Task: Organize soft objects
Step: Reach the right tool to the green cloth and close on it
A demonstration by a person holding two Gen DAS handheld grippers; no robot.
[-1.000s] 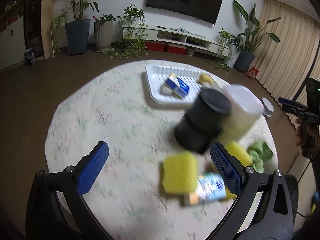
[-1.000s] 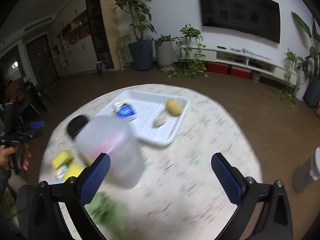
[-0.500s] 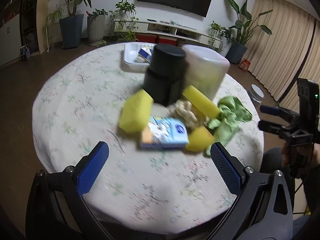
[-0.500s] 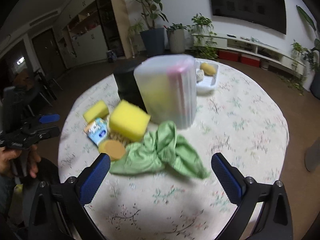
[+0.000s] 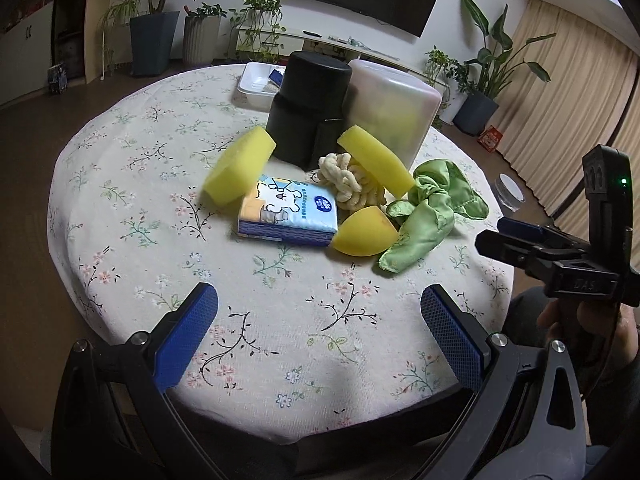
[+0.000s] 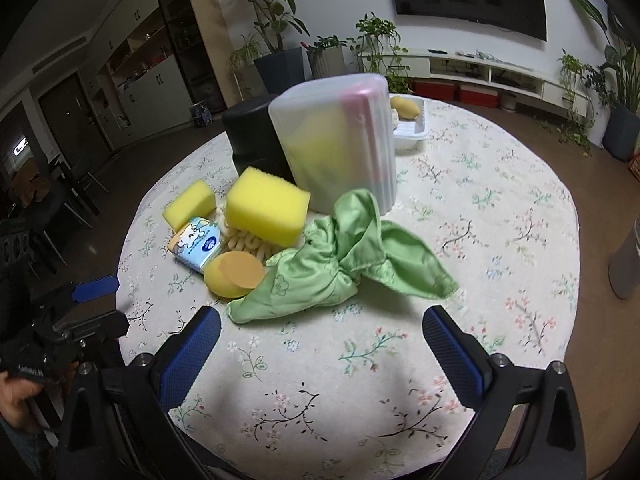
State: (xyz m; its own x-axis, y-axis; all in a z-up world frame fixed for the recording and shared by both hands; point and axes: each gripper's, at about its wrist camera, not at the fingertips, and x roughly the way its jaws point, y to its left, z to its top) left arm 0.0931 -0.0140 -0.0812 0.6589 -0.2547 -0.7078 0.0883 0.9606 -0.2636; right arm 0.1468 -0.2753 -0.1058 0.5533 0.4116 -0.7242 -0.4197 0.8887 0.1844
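A pile of soft things lies mid-table: two yellow sponge blocks (image 5: 239,172) (image 5: 376,159), a blue tissue pack (image 5: 289,212), a cream knotted rope (image 5: 349,182), a round yellow sponge (image 5: 365,231) and a green cloth (image 5: 427,216). In the right wrist view the green cloth (image 6: 340,264) lies nearest, with a sponge block (image 6: 267,205) behind it. My left gripper (image 5: 320,336) is open and empty at the table's near edge. My right gripper (image 6: 320,344) is open and empty, just short of the cloth.
A black canister (image 5: 308,110) and a frosted plastic container (image 5: 390,112) stand behind the pile. A white tray (image 5: 253,89) with small items sits at the far side. The round table has a floral cloth (image 5: 132,184). Plants and a TV stand lie beyond.
Both grippers have pulled back and dropped lower, from over the tray and containers to the near side of the pile. Both stay open and empty.
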